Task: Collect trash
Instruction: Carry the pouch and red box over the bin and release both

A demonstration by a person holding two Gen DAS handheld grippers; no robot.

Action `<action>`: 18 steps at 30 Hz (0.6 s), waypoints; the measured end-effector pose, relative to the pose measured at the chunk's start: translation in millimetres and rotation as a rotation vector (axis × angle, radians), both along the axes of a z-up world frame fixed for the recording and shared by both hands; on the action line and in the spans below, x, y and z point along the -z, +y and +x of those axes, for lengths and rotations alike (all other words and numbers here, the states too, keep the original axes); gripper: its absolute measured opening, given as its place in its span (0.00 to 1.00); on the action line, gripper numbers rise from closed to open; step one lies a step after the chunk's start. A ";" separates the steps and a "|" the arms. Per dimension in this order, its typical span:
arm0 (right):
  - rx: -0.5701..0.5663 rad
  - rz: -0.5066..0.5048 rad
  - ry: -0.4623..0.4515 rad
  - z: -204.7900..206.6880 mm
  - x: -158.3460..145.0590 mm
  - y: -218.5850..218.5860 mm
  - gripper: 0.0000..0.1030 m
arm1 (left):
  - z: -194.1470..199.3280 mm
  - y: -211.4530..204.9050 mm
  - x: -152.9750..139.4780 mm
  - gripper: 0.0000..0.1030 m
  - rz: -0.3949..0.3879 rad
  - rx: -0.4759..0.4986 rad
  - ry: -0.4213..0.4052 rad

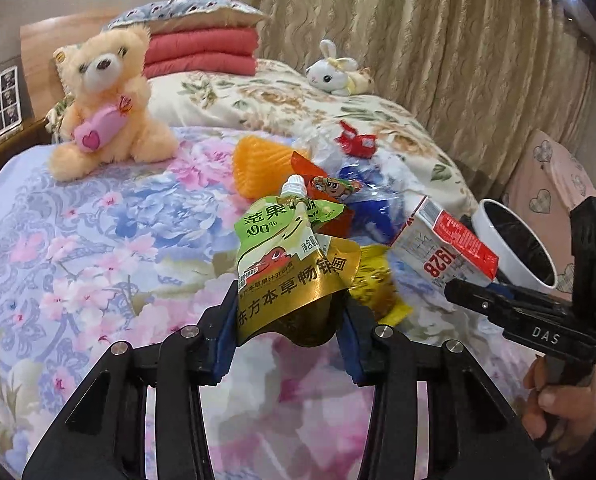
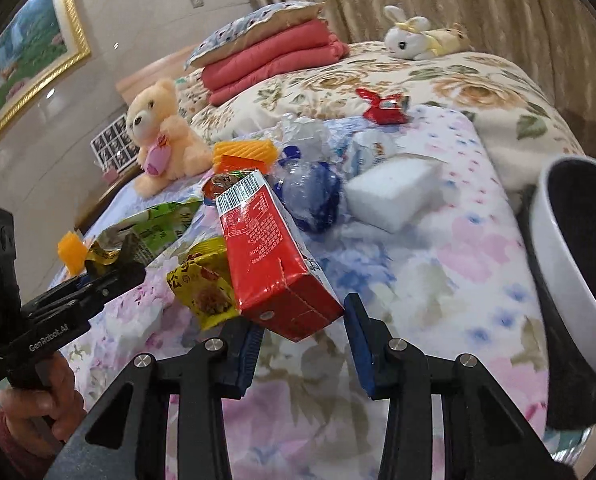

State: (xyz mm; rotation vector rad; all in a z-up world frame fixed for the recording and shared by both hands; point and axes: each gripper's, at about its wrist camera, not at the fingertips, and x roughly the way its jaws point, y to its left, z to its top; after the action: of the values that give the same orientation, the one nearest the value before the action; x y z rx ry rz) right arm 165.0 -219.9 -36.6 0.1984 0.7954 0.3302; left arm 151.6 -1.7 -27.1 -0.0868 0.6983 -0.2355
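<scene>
My left gripper (image 1: 289,312) is shut on the lower end of a green and gold juice pouch (image 1: 285,256) with a white spout, lifted off the floral bedspread (image 1: 97,260). The right wrist view shows that pouch (image 2: 157,220) at the left. My right gripper (image 2: 302,320) is shut on a red and white drink carton (image 2: 269,256), tilted above the bed; the carton (image 1: 442,248) shows at the right in the left wrist view. A white-rimmed bin (image 2: 570,280) with a dark inside stands just right of the carton. Loose trash lies behind: a yellow snack packet (image 2: 205,288), a crushed blue bottle (image 2: 310,192), a red wrapper (image 2: 386,108).
A white foam block (image 2: 394,188) and an orange ribbed piece (image 2: 245,152) lie among the trash. A teddy bear (image 1: 105,104), a plush rabbit (image 1: 334,70) and folded red blankets (image 1: 201,52) sit farther back. Curtains (image 1: 438,40) hang behind the bed. A person's hand (image 1: 558,392) holds each gripper handle.
</scene>
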 end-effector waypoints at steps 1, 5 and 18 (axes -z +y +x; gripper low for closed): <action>0.014 0.002 -0.002 -3.3 -0.8 -4.6 0.39 | -2.1 -2.9 -1.8 0.40 -0.001 0.010 -0.006; 0.045 0.015 -0.006 -13.5 -3.2 -18.3 0.39 | -9.7 -16.4 -6.6 0.40 -0.007 0.045 -0.019; 0.143 0.036 -0.046 -44.7 -16.8 -65.0 0.39 | -29.5 -72.1 -16.4 0.40 0.000 0.172 -0.044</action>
State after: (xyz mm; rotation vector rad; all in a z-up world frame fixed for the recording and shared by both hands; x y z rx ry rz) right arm 120.3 -284.9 -19.7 0.2794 0.7261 0.2133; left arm 122.0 -73.8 -10.7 -0.0212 0.6624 -0.4008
